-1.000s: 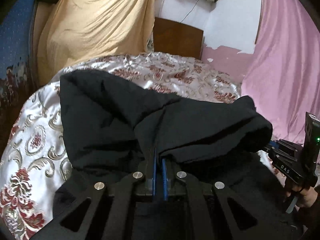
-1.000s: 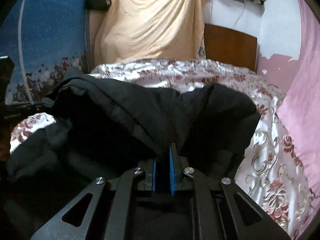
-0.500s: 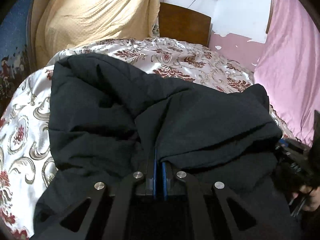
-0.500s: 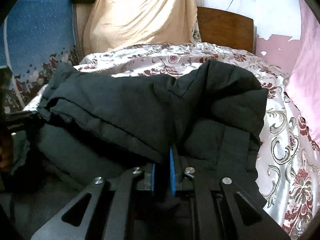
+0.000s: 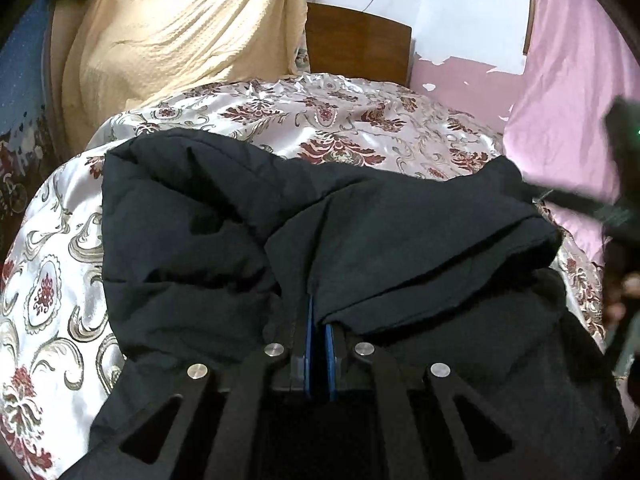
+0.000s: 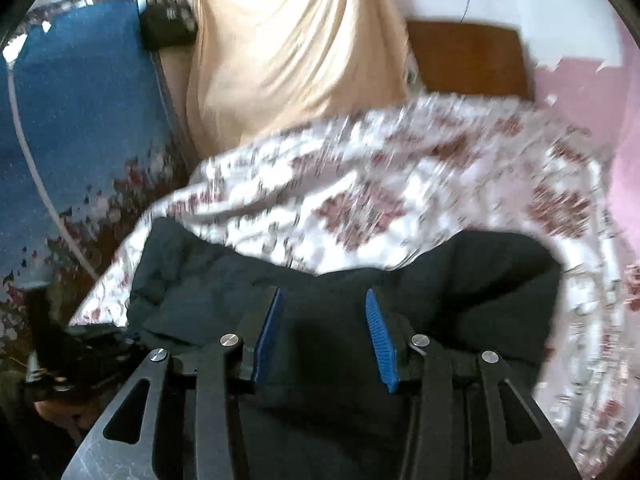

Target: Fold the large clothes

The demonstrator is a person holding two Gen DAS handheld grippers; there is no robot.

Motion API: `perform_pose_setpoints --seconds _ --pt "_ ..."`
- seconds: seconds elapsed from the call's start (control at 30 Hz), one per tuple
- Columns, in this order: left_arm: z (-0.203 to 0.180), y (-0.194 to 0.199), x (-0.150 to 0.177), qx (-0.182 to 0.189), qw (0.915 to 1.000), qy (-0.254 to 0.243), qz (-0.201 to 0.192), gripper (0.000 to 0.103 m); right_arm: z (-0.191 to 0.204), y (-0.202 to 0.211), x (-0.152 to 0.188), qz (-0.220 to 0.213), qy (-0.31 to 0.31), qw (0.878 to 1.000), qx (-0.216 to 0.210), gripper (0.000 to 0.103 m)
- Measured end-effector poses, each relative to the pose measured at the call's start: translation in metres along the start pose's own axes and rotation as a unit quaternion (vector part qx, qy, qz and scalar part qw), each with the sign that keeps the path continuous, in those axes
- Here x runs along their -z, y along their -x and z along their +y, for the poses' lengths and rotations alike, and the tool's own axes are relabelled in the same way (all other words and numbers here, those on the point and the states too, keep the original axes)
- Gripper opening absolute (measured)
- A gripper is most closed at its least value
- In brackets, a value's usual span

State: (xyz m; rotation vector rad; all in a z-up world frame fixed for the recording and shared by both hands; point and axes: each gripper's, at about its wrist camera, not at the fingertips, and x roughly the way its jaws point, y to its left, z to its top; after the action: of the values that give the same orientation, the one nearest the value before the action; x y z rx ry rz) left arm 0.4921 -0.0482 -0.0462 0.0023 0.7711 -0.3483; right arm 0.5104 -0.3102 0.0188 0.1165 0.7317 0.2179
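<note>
Left wrist view: no readable writing on black jacket [image 5: 360, 240].

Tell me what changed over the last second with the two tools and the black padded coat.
The right tool has just been opening and let go of the black padded coat; its blue pads now stand apart over the fabric. The folded coat sank onto the floral satin bedspread. The left tool stays clamped on its fold.
</note>
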Motion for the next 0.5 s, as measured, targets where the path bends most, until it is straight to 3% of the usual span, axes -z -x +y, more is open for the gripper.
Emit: perform_pose_setpoints --seconds 0.07,0.17,0.27,0.33,0.4,0.5 --pt "0.004 0.010 -0.003 -0.002 1.0000 0.001 -0.002 0.010 0.006 -0.021 0.011 0.022 0.015 0.999 0.018 0.039" --pt "0.013 0.033 -0.006 0.011 0.9998 -0.002 -0.019 0.010 0.003 -0.024 0.031 0.012 0.013 1.000 0.017 0.039" --pt "0.017 0.056 -0.016 0.030 0.9980 0.007 -0.055 0.020 -0.003 -0.021 0.041 0.001 0.005 1.000 0.009 0.039" --pt "0.010 0.058 -0.029 0.029 0.9972 0.007 -0.069 0.033 -0.005 -0.022 0.042 0.001 0.007 1.000 0.010 0.039" --pt "0.000 0.050 -0.043 0.039 0.9970 0.001 -0.067 0.037 -0.004 -0.022 0.042 0.003 0.007 1.000 0.012 0.039" --pt "-0.015 0.017 -0.057 0.041 0.9987 -0.015 -0.025 0.053 -0.005 -0.022 0.040 0.008 0.017 1.000 0.013 0.039"
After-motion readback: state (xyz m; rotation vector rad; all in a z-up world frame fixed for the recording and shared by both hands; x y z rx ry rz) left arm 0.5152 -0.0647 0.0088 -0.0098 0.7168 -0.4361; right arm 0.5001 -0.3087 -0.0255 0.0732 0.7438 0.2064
